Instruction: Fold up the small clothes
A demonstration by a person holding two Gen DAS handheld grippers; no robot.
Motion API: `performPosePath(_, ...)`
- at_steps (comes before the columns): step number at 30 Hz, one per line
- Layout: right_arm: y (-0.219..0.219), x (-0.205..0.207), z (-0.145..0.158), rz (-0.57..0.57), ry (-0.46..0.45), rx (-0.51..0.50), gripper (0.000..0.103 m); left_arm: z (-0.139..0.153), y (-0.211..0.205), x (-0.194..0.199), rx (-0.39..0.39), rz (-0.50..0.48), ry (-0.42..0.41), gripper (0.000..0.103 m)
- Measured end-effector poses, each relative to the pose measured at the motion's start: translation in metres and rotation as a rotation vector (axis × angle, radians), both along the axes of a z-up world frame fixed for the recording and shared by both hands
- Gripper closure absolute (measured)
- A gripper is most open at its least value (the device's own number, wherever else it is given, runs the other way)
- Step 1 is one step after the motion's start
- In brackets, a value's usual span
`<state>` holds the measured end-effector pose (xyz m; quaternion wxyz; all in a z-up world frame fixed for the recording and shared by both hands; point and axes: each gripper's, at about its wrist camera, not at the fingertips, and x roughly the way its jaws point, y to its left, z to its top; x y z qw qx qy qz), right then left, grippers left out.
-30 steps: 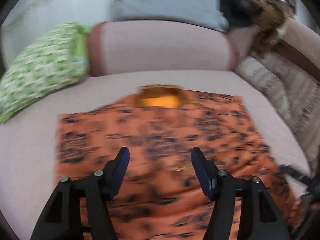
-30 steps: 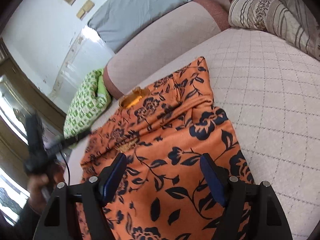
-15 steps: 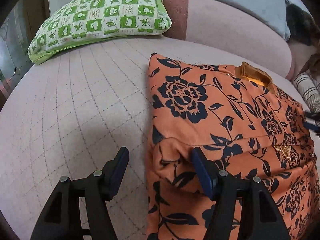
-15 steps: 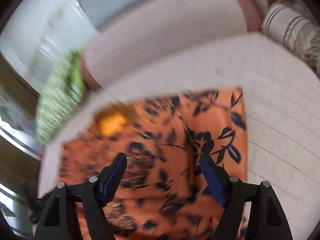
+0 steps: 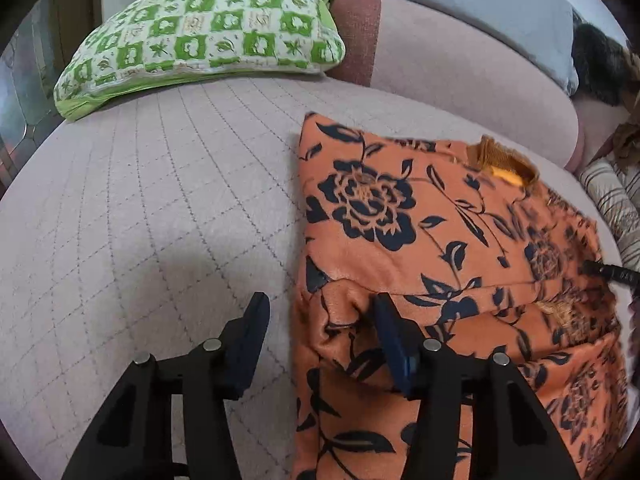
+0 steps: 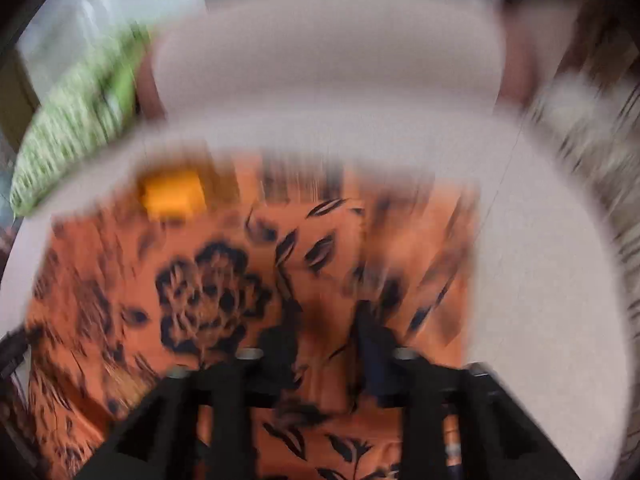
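From the left wrist, my left gripper has been closing, fingers apart astride the orange floral garment's left edge on the sofa. From the right wrist, blurred, my right gripper has been closing; fabric seems bunched between its fingers, though I cannot tell if gripped.

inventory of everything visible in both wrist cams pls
garment: 1, orange with dark floral print, partly folded on the sofa seat
sofa: 1, pinkish, quilted seat and padded backrest
green pillow: 1, green and white check, far left of the seat
grey cushion: 1, grey, over the backrest
striped cushion: 1, beige with stripes, right edge
left claw: 1, black, straddling the garment's left edge, jaws just been closing
right claw: 1, black, blurred, over the garment, jaws just been closing
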<state>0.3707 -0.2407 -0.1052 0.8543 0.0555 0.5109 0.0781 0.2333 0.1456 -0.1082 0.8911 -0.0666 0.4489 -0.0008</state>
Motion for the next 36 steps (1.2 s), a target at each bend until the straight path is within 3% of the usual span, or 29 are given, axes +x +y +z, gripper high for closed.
performPosePath(2,-0.014,-0.011,0.015,-0.078,-0.066,0.060,0.061,0.014,0.001,-0.005,0.025,-0.002,-0.052,0.048)
performPosePath(3,-0.016,-0.015,0.024,-0.094,-0.097,0.067,0.052,0.021,0.001,-0.005,0.033,-0.004,-0.071,0.048)
performPosePath(7,-0.009,-0.020,0.057,-0.024,-0.179,0.169,0.049,0.031,-0.003,0.007,0.026,-0.008,-0.097,0.048)
performPosePath(8,-0.008,-0.019,0.060,-0.004,-0.175,0.240,0.047,0.026,-0.006,0.013,0.040,-0.003,-0.078,0.048)
performPosePath(9,-0.007,-0.017,0.056,0.017,-0.146,0.325,0.038,0.020,-0.007,0.017,0.053,0.001,-0.057,0.048)
performPosePath(11,-0.006,-0.009,0.028,0.012,-0.055,0.392,0.035,-0.010,-0.008,0.032,0.097,0.022,0.068,0.045)
performPosePath(12,-0.007,-0.002,0.002,-0.006,0.052,0.384,0.027,-0.016,-0.007,0.034,0.090,0.028,0.069,0.040)
performPosePath(13,-0.010,-0.001,-0.012,-0.014,0.085,0.404,0.030,-0.014,-0.007,0.032,0.104,0.036,0.036,0.039)
performPosePath(14,-0.016,-0.008,-0.005,-0.038,0.019,0.432,0.032,-0.010,-0.007,0.031,0.109,0.043,0.048,0.039)
performPosePath(18,-0.014,-0.036,0.043,0.003,-0.099,0.374,0.032,0.017,-0.001,0.013,0.057,0.049,0.001,0.039)
performPosePath(22,-0.038,-0.077,0.067,0.003,-0.150,0.362,0.031,0.033,0.009,-0.036,-0.024,0.011,-0.017,0.039)
performPosePath(25,-0.065,-0.129,0.060,-0.041,-0.129,0.330,0.031,0.034,0.014,-0.084,-0.077,-0.021,0.012,0.036)
performPosePath(29,-0.107,-0.202,0.038,-0.097,-0.025,0.288,0.031,0.023,0.017,-0.148,-0.102,-0.044,0.086,0.036)
performPosePath(32,-0.124,-0.248,0.025,-0.108,0.029,0.253,0.031,0.016,0.011,-0.182,-0.135,-0.050,0.119,0.036)
performPosePath(36,-0.137,-0.280,0.014,-0.106,0.078,0.278,0.031,0.004,0.004,-0.206,-0.128,-0.058,0.154,0.035)
